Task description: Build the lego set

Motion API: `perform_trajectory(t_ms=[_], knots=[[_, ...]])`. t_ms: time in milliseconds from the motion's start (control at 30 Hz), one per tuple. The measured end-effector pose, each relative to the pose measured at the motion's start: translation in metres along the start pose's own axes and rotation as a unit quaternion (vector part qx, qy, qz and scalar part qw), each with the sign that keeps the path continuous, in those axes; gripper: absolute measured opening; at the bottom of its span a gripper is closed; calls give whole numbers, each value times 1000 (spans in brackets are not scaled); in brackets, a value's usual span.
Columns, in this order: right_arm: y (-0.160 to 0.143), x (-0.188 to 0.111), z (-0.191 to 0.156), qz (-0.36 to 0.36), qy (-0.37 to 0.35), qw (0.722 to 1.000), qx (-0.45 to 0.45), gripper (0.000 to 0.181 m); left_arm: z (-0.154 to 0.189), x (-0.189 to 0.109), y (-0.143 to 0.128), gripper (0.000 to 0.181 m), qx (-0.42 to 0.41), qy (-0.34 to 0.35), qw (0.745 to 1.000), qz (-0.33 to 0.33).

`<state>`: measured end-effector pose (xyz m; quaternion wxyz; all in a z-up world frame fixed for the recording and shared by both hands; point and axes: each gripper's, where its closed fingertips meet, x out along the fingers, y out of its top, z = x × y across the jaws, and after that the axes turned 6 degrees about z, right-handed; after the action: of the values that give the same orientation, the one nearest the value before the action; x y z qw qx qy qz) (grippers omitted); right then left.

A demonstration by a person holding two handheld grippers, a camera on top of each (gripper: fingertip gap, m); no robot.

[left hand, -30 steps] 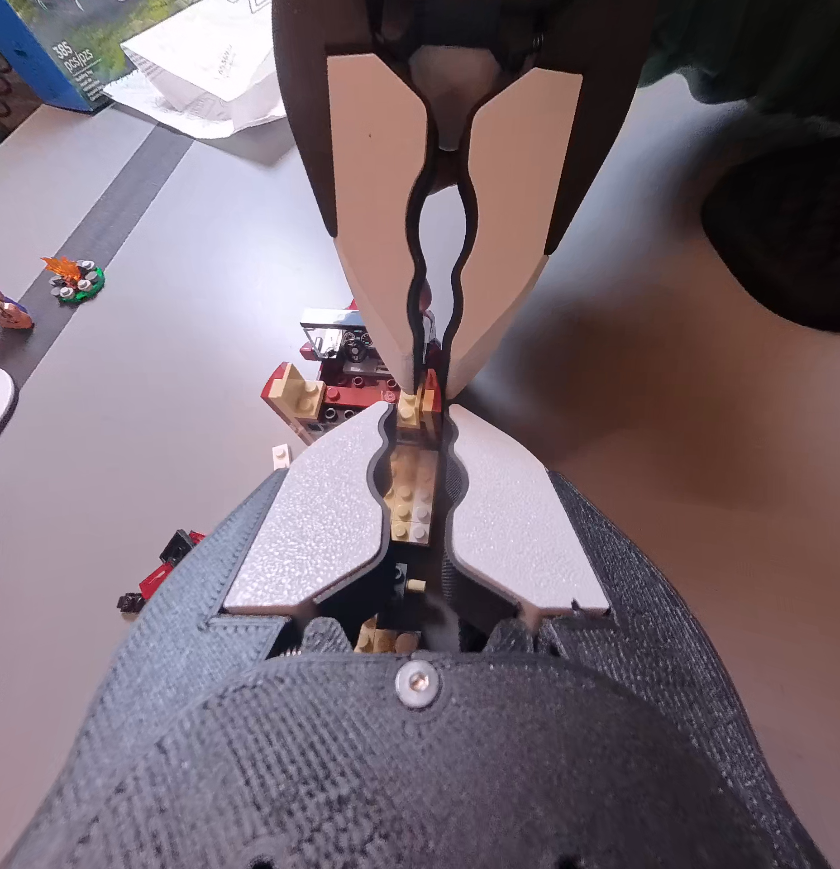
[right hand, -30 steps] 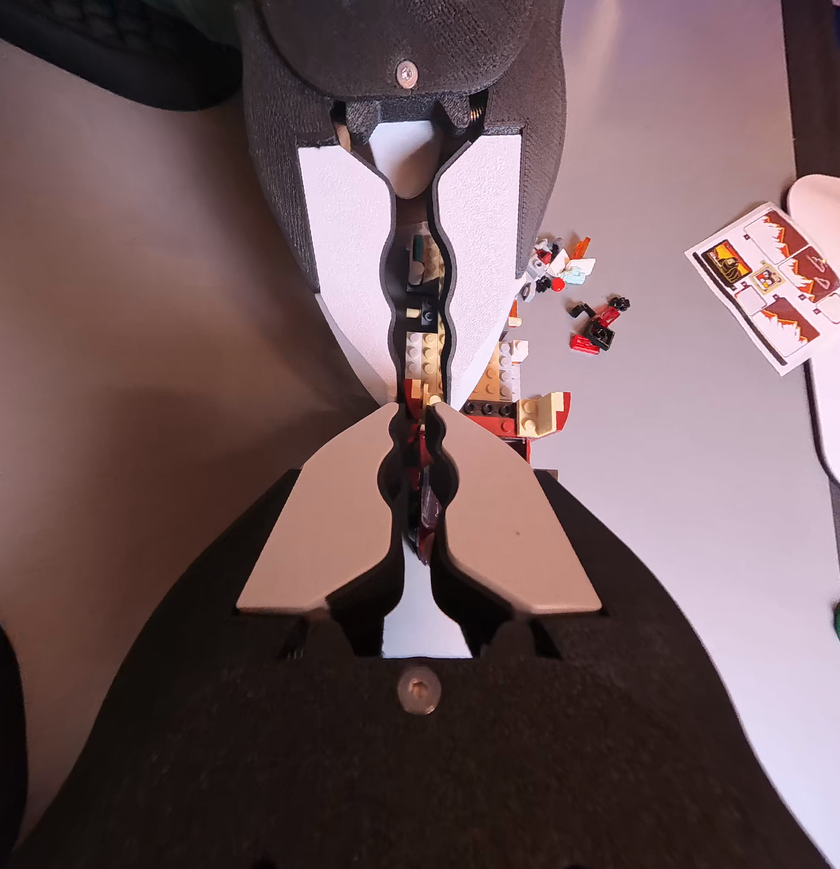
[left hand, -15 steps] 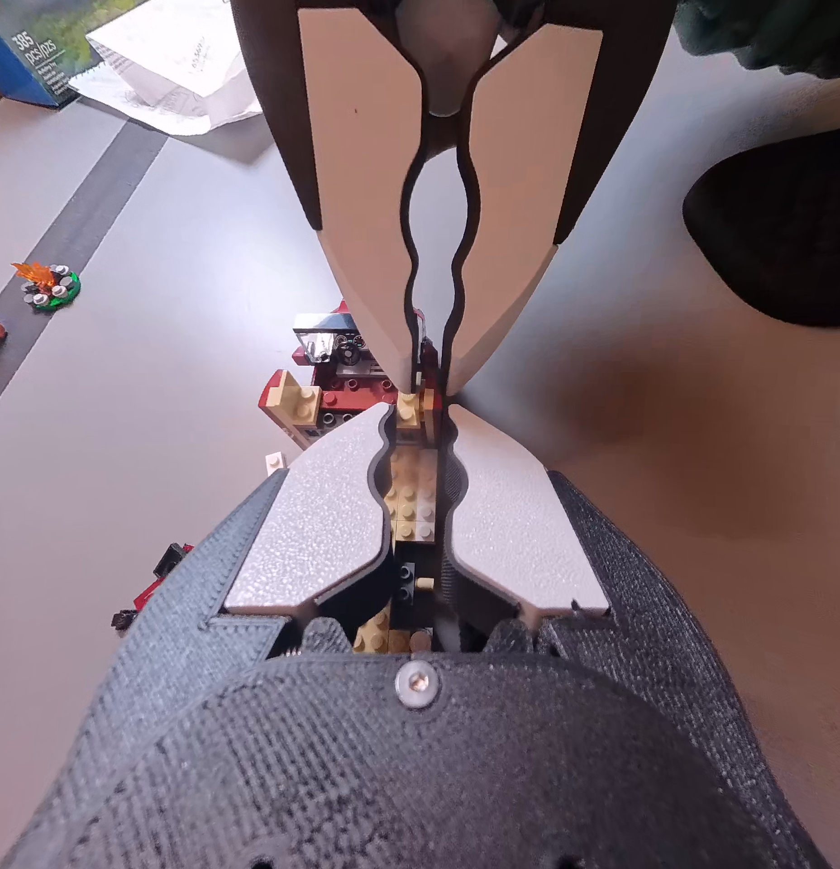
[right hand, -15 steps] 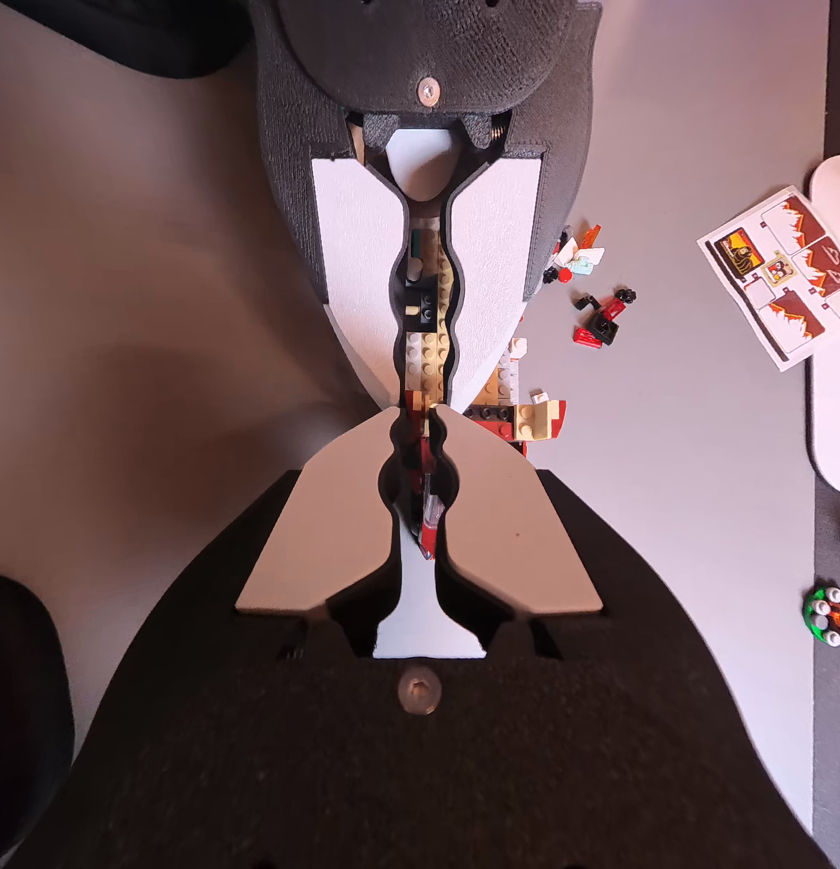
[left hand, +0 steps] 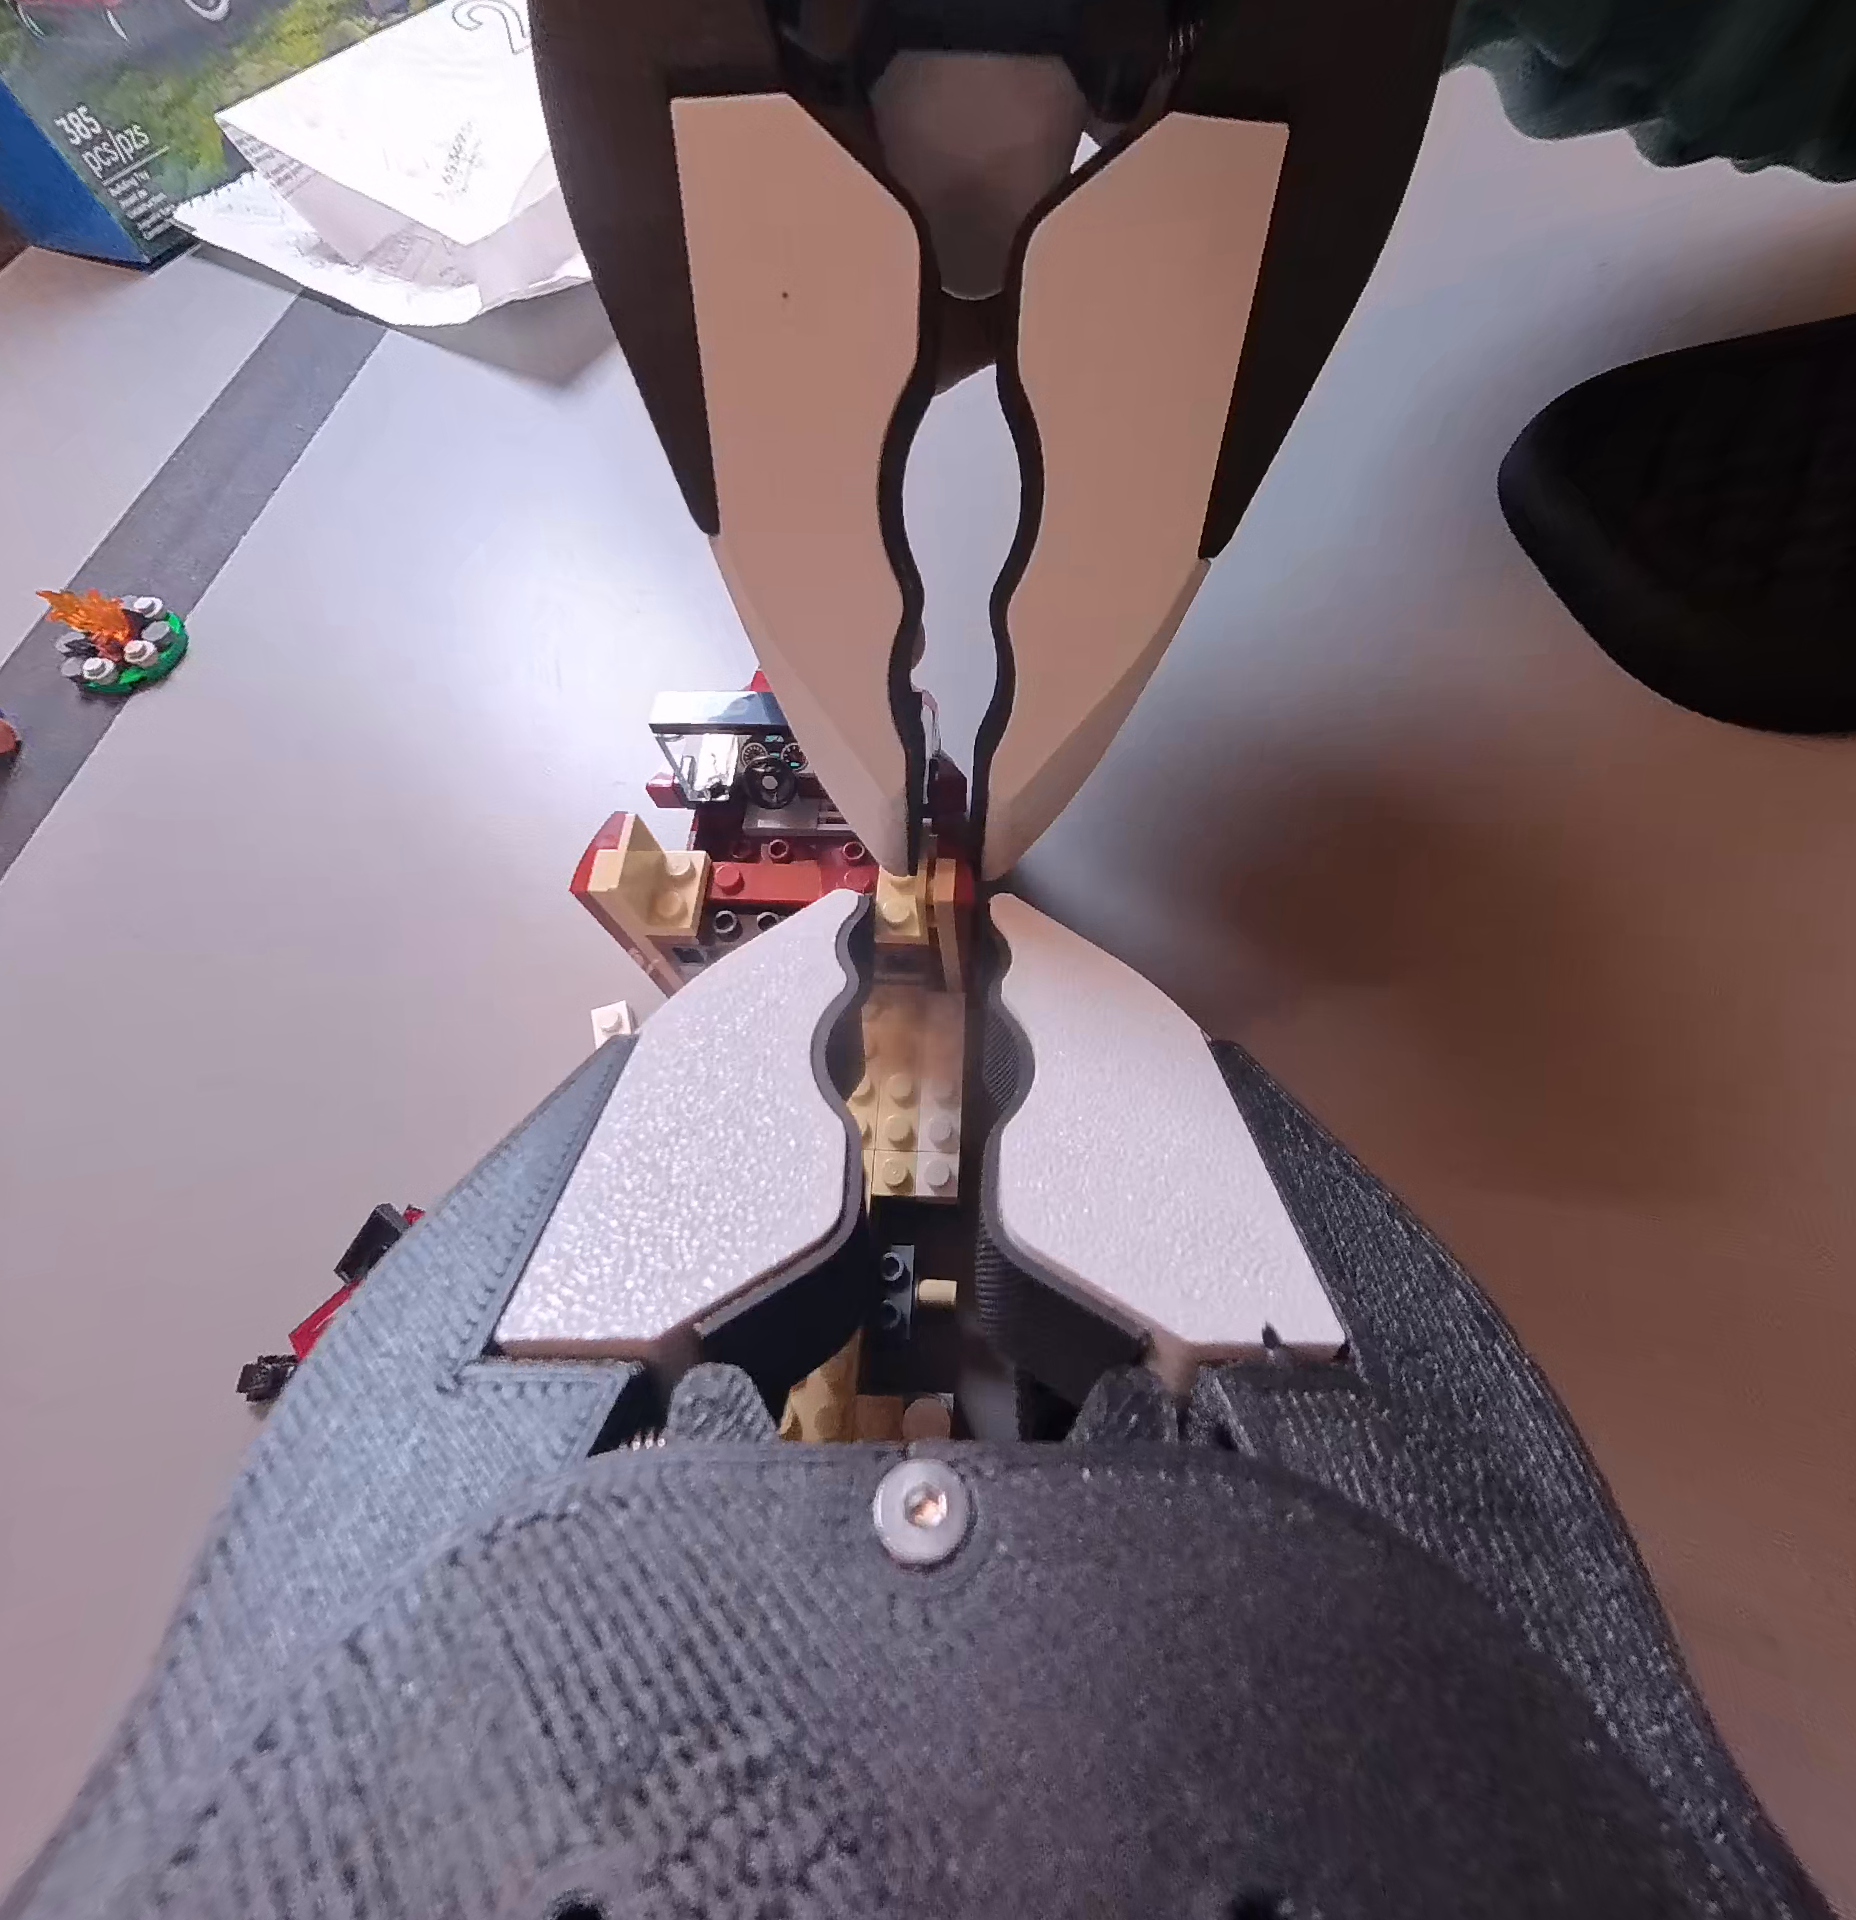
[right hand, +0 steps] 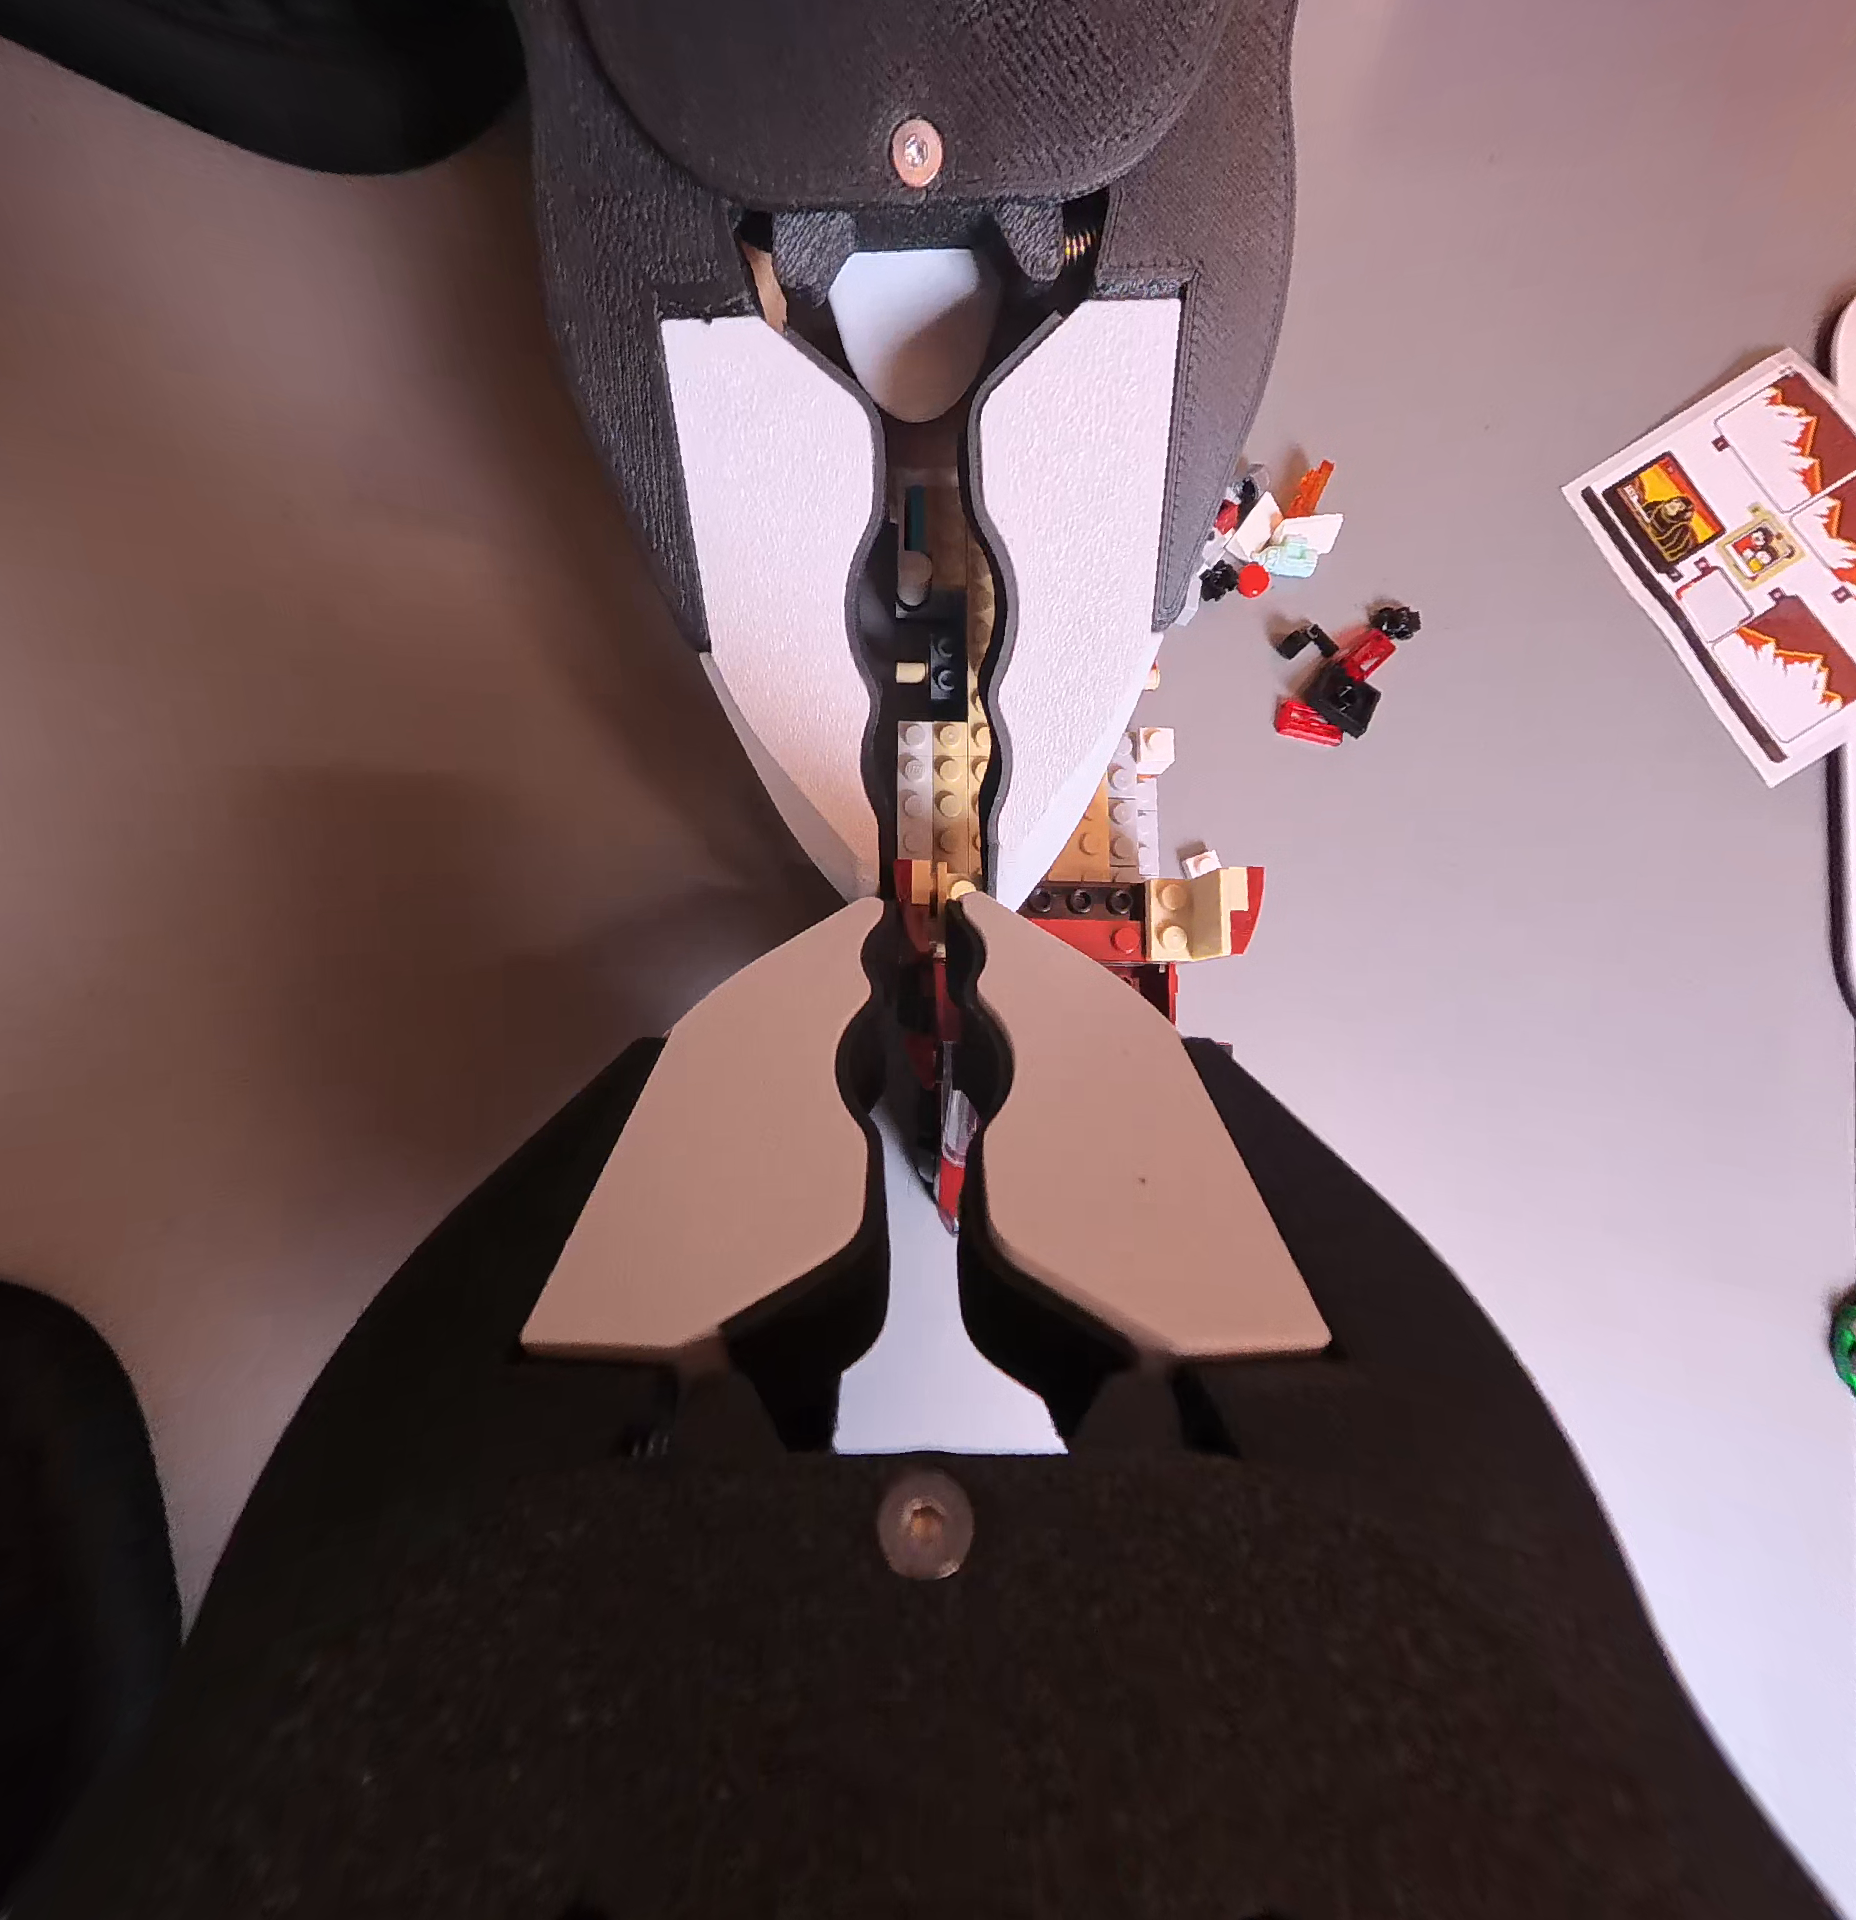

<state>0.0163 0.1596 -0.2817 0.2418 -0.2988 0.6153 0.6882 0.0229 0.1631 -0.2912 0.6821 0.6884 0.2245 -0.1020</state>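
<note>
Here left gripper (left hand: 919,914) clamps tan-and-red lego model (left hand: 908,1091); right gripper (right hand: 919,914) pinches its red end.

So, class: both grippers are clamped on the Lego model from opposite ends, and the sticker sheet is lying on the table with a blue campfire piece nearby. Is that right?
Not quite. The campfire piece is not blue: the left wrist view shows an orange flame on a green base. The rest holds: the left gripper and right gripper clamp the Lego model, and the sticker sheet lies on the table.

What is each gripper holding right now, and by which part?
Both clamp the same lego model: the left gripper on its tan studded section, the right gripper on the dark red end. They meet tip to tip.
</note>
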Motion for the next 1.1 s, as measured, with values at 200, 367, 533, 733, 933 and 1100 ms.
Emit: perform_trajectory(t_ms=[200,367,533,733,933,1100], knots=[[0,0,1,8,2,1000,-12,7,0,0,0,18,-8,-1,1000,-2],[-1,0,1,5,7,1000,-16,7,0,1,0,18,-6,-2,1000,-2],[-2,-2,2,-8,2,1000,-11,7,-2,3,1,18,-3,0,1000,3],[-5,-1,3,-77,-9,996,-40,10,-2,5,3,18,7,10,1000,6],[-9,0,4,-104,4,994,-32,7,-5,-9,0,39,22,32,999,-18],[-10,-1,5,-101,11,994,-32,7,-19,-25,-38,76,-5,42,991,-124]])
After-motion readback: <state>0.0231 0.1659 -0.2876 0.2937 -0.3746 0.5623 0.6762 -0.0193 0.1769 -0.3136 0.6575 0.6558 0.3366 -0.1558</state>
